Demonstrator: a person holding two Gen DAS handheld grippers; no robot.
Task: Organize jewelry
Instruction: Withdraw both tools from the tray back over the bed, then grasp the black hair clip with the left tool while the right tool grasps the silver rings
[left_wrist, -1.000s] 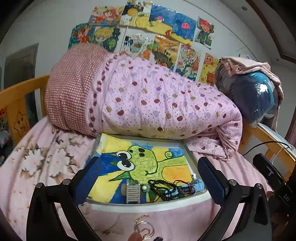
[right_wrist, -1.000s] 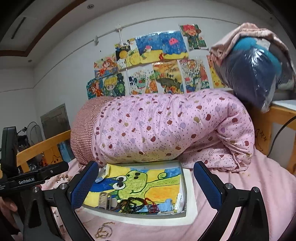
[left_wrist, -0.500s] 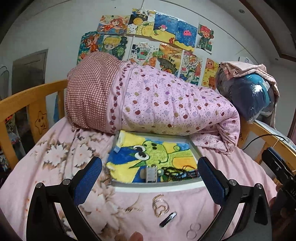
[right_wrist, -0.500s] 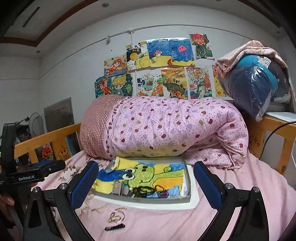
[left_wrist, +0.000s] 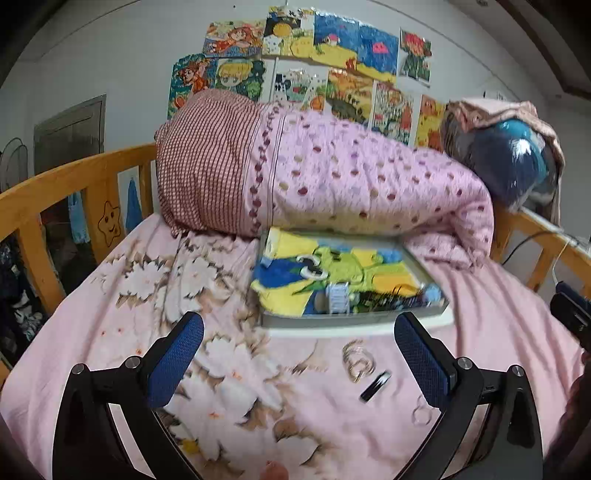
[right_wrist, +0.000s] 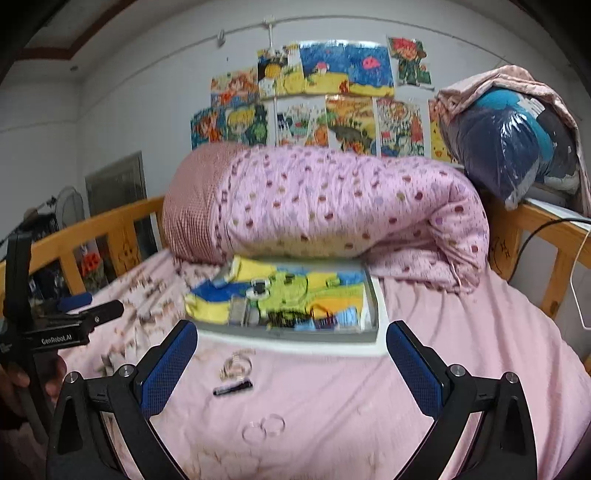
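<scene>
A shallow tray (left_wrist: 354, 320) (right_wrist: 288, 336) lined with a green cartoon picture lies on the pink bed and holds a black bead necklace (left_wrist: 388, 297) and small clips. On the sheet in front of it lie gold rings (left_wrist: 356, 362) (right_wrist: 236, 367), a black hair clip (left_wrist: 375, 386) (right_wrist: 232, 388) and two clear rings (right_wrist: 264, 426) (left_wrist: 421, 415). My left gripper (left_wrist: 299, 363) is open and empty above the sheet. My right gripper (right_wrist: 291, 363) is open and empty, also short of the jewelry. The left gripper also shows in the right wrist view (right_wrist: 74, 317).
A rolled pink dotted quilt (left_wrist: 332, 184) lies right behind the tray. Wooden bed rails (left_wrist: 55, 184) run along the left and right (right_wrist: 554, 236). A bagged bundle (right_wrist: 517, 147) sits at the back right. A cable (right_wrist: 535, 229) hangs over the right rail.
Both grippers have pulled back and up from the tray. The rings, hair clip and clear rings on the sheet have come into view. Both stay open.
</scene>
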